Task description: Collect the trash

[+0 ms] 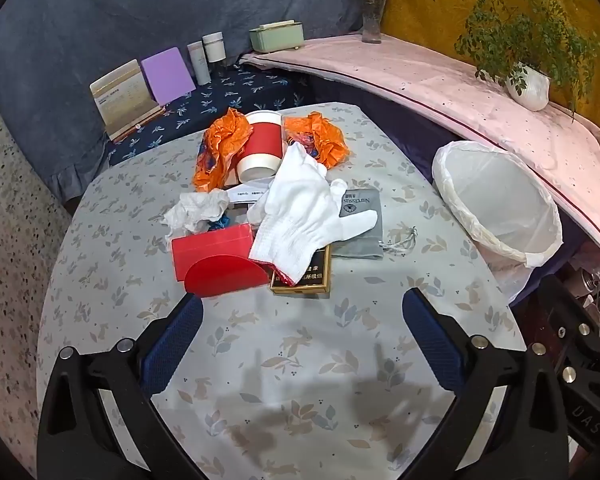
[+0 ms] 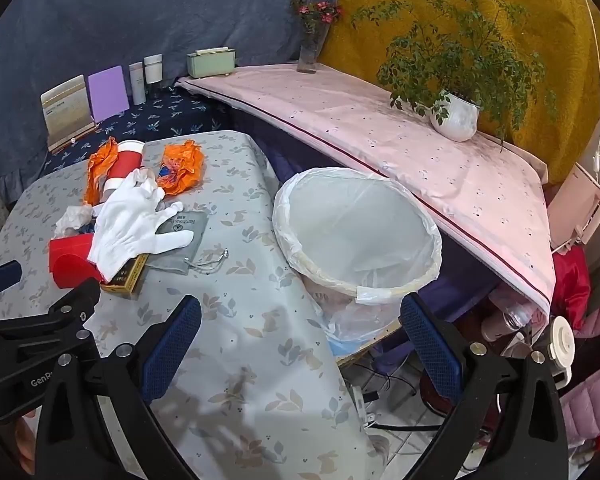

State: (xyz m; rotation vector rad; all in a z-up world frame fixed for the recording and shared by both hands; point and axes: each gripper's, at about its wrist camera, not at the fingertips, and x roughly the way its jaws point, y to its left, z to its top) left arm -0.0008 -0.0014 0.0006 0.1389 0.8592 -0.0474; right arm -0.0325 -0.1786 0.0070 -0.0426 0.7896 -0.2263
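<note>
A heap of trash lies on the leaf-patterned table [image 1: 292,360]: a white glove [image 1: 300,216] draped over a dark cigarette pack [image 1: 302,280], a red box [image 1: 216,258], crumpled white paper [image 1: 198,212], a red paper cup [image 1: 262,146] on its side, orange wrappers [image 1: 220,148] and a grey pouch [image 1: 362,224]. My left gripper [image 1: 302,316] hovers open just short of the red box and the pack, nothing between its fingers. My right gripper [image 2: 300,320] is open over the table's right edge, near the white-lined bin [image 2: 356,236]. The glove [image 2: 132,220] lies to its left.
The lined bin [image 1: 496,208] stands off the table's right side, against a pink-covered ledge [image 2: 400,132] with a potted plant [image 2: 456,112] and a flower vase [image 2: 310,52]. Boxes and bottles [image 1: 204,56] line the back. Cables lie on the floor [image 2: 388,400].
</note>
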